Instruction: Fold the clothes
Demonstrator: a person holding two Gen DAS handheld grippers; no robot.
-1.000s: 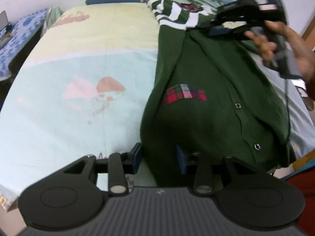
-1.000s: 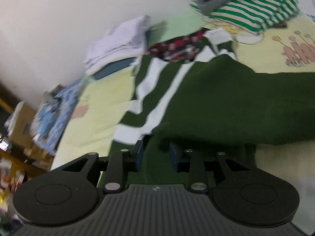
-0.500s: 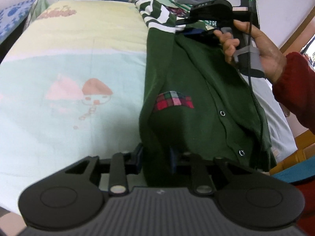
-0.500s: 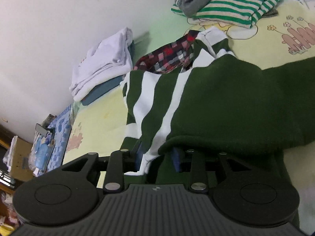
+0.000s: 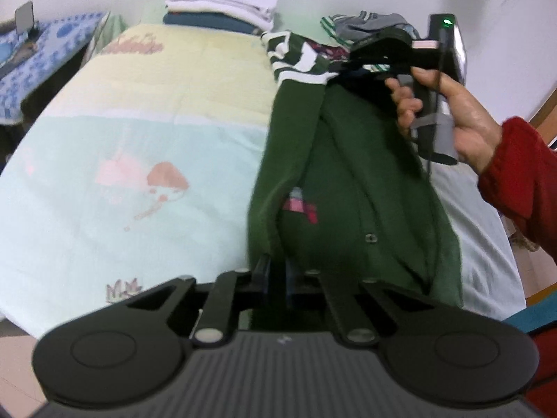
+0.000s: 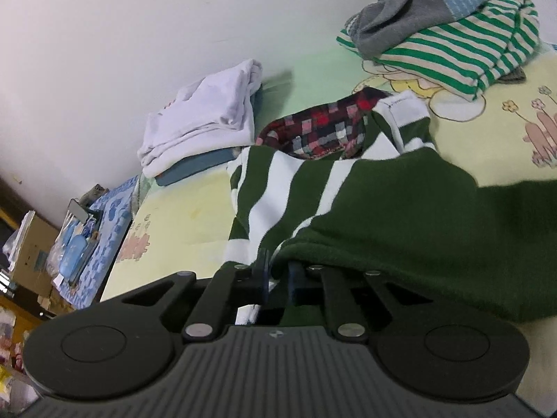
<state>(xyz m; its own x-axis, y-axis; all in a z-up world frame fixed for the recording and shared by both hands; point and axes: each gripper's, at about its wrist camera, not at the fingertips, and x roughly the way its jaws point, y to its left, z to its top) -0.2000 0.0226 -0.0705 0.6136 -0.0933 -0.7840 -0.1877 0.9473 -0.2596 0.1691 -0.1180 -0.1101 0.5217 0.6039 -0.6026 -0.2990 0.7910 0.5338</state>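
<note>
Fingers [image 5: 261, 271] of left gripper [image 5: 276, 275] clenched on green cardigan [image 5: 351, 188]; right gripper [image 6: 277, 271] closing on its striped end; folded stack [image 6: 205, 129] at bed's [image 5: 122, 160] far edge, striped pile [image 6: 452, 41] clear only in right view.

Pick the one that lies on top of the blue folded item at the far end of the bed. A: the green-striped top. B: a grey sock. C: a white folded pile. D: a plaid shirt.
C: the white folded pile rests directly on the blue folded item, by the wall.
</note>
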